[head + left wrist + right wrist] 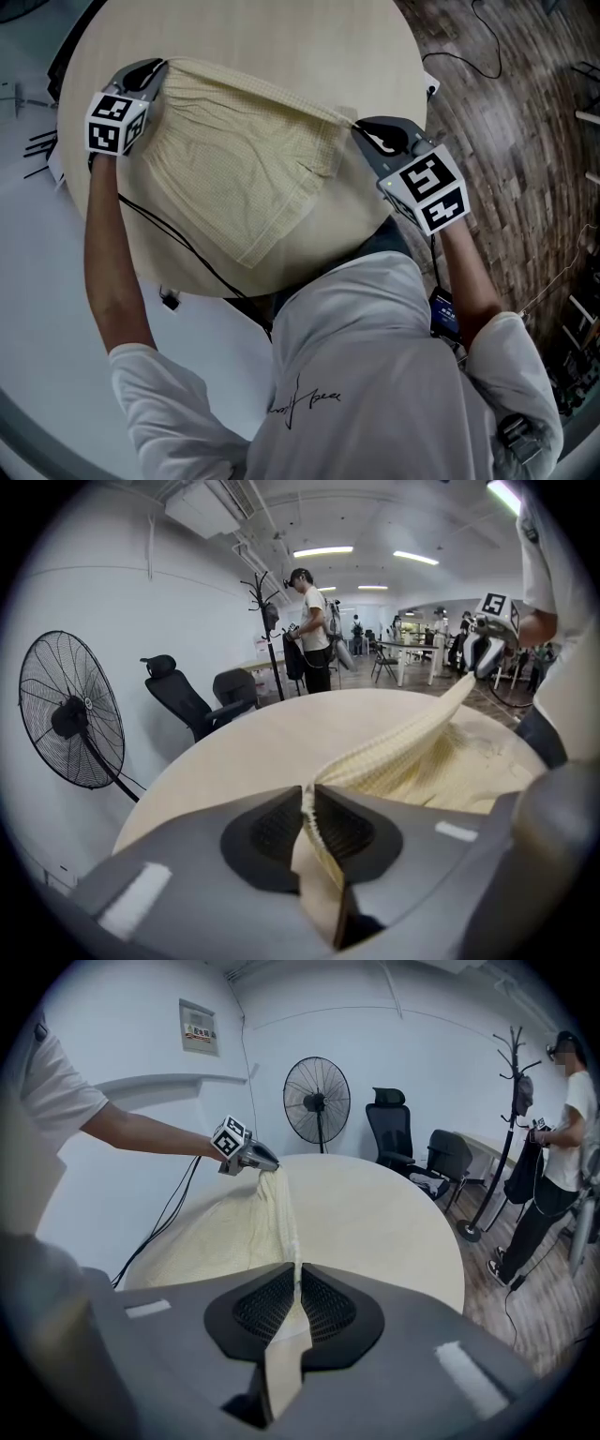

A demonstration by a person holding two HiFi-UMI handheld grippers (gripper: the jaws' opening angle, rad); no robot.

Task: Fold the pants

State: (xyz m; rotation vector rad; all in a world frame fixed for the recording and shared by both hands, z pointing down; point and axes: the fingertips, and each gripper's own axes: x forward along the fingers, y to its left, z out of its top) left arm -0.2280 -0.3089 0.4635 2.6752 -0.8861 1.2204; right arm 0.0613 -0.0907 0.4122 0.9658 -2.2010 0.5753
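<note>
Reaching over the bench [281,37], both arms stretch forward. The left gripper [159,70] pinches one top corner of the yellow pants [234,173] in its fingers; the right gripper [364,133] pinches the other. The rest lies on the bench. The shirt [375,375] writing is too squiggly to read.

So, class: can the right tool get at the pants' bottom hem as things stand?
Probably not: the right tool is shut on the pants, though their hem lies unobstructed.
</note>
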